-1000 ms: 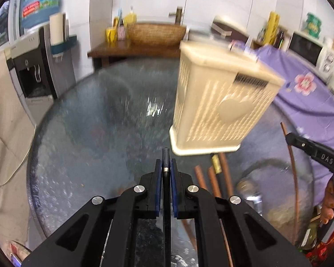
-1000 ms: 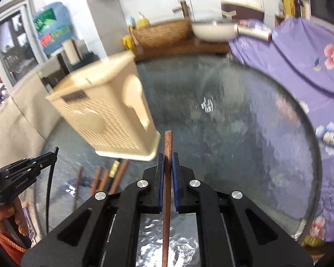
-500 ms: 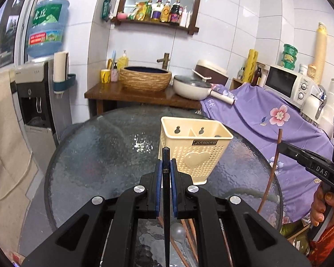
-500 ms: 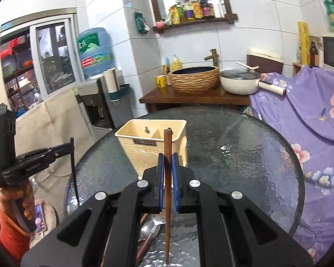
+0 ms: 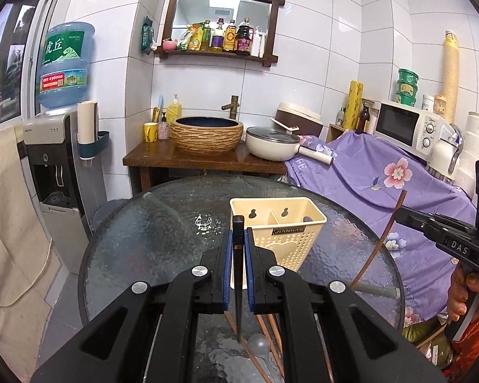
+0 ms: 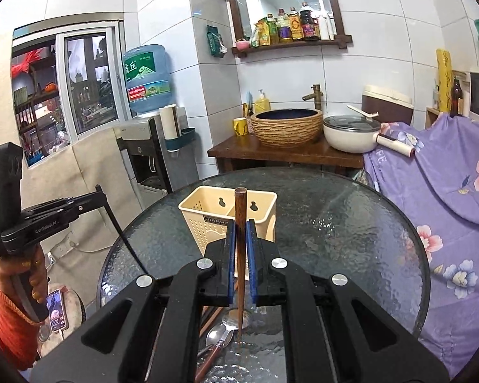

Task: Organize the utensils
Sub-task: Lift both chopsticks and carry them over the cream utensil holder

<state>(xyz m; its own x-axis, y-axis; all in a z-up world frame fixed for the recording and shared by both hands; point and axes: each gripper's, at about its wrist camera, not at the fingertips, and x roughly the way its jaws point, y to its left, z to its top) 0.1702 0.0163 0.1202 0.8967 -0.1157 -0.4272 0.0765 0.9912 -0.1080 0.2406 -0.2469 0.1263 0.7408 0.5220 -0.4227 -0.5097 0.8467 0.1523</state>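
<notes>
A cream plastic utensil holder with two compartments stands upright on the round glass table; it also shows in the right wrist view. My left gripper is shut on a black chopstick, held upright above the table in front of the holder. My right gripper is shut on a brown wooden chopstick, also upright and raised. Brown chopsticks and spoons lie on the table near me.
A wooden sink counter with a woven basin and a white pan stands behind the table. A purple flowered cloth covers things at the right. A water dispenser stands at the left.
Both grippers have lifted and tilted up, each still holding its chopstick. The holder, close and looming a second ago, now sits farther off and lower in both views.
</notes>
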